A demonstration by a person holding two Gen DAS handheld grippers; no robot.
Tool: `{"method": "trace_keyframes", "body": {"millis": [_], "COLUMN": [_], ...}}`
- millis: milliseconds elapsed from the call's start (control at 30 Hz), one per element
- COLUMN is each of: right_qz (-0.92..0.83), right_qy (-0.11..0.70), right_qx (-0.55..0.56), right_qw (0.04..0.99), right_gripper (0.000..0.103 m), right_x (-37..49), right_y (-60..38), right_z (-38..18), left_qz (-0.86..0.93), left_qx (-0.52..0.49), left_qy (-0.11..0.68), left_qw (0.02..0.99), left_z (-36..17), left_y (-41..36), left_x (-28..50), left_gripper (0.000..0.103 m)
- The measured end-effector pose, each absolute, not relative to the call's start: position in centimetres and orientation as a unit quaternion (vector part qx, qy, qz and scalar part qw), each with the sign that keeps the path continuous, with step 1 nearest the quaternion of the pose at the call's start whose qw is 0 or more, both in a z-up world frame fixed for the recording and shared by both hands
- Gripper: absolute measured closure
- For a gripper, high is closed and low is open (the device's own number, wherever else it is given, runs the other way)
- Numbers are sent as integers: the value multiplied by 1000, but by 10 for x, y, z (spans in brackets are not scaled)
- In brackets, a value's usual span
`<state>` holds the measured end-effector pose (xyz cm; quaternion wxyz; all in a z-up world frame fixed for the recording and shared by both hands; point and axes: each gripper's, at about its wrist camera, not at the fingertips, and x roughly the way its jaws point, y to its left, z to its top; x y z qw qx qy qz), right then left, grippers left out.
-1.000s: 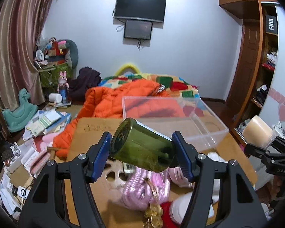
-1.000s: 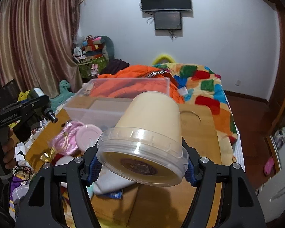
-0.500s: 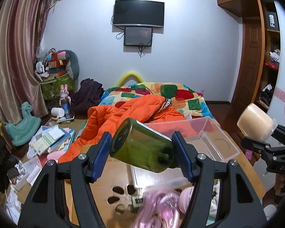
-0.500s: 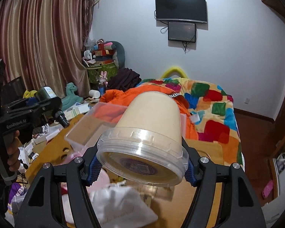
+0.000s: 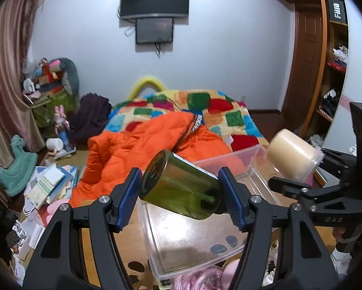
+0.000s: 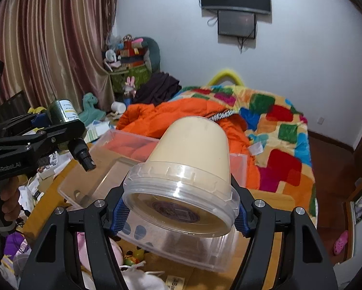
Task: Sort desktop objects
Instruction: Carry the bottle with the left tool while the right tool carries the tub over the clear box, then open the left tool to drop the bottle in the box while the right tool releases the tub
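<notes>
left gripper (image 5: 181,193) clamps a green bottle (image 5: 178,186), right gripper (image 6: 179,213) clamps a cream tub (image 6: 188,159) above the clear bin (image 5: 193,239)

- A wooden tabletop (image 5: 132,236) lies below both held grippers, with cut-out holes near its close edge.
- A clear plastic bin (image 5: 181,253) rests on it, right under the fingers.
- Pink items (image 5: 197,280) and a white cloth pouch (image 6: 142,278) lie on the wood, nearer than the bin.
- Beyond the table, a bed (image 6: 284,125) carries an orange quilt (image 5: 137,145).
</notes>
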<state>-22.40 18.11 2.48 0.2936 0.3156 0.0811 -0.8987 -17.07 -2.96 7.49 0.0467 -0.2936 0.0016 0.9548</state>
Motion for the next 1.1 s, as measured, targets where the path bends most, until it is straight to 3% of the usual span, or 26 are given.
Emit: {"method": "trace_keyframes", "body": {"millis": [567, 1100], "right_qz": [-858, -849], "right_qy": [105, 174], "right_qx": [397, 415], "right_qw": [307, 276], "right_gripper": [37, 37], "right_x": [-266, -266], "right_y": [162, 138], "right_z": [-20, -39], "left_qz": [912, 901], "left_qx": [-402, -424], "left_qy": [37, 63], "left_qw": [71, 66], "left_z": [29, 4], "left_y": [-10, -5], "left_x": [-220, -226], "left_gripper": [39, 39]}}
